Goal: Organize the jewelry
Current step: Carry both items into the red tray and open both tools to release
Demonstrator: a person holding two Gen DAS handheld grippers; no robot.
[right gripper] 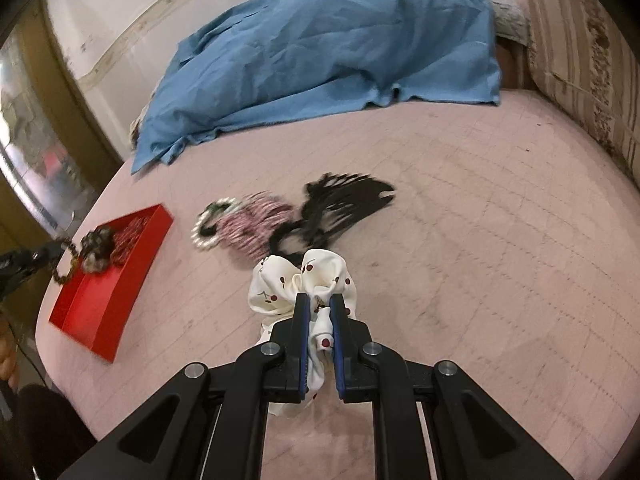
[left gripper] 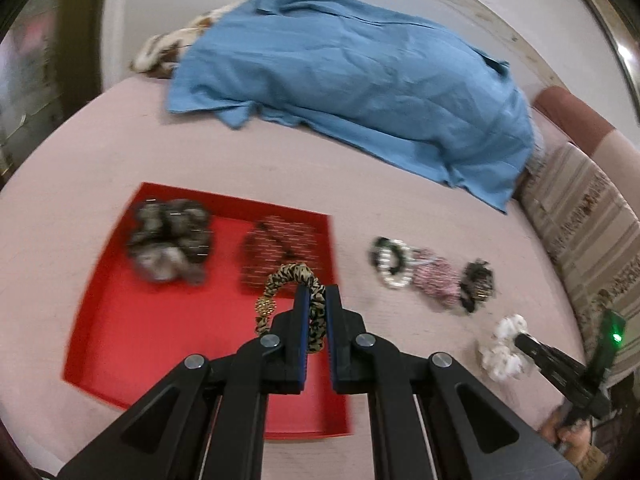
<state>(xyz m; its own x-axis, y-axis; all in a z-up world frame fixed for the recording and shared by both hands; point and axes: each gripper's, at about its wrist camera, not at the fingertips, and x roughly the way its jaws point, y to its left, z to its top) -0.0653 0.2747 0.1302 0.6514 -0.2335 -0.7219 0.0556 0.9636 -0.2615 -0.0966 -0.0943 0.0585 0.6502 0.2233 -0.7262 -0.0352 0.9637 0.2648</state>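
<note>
My left gripper (left gripper: 317, 292) is shut on a leopard-print hair tie with a gold bead (left gripper: 289, 280), held above the right part of a red tray (left gripper: 120, 344). The tray holds a grey scrunchie (left gripper: 168, 240) and a red patterned scrunchie (left gripper: 276, 248). My right gripper (right gripper: 320, 300) is shut on a white cherry-print scrunchie (right gripper: 288, 280), also seen in the left wrist view (left gripper: 504, 348). On the pink bed lie a pearl-and-black bracelet (right gripper: 208, 224), a pink-white scrunchie (right gripper: 256, 220) and a black fringed piece (right gripper: 344, 204).
A blue garment (left gripper: 352, 80) lies across the far side of the pink bed (right gripper: 480, 240). A striped cushion (right gripper: 588, 60) stands at the right edge. The red tray also shows at the left in the right wrist view (right gripper: 104, 304).
</note>
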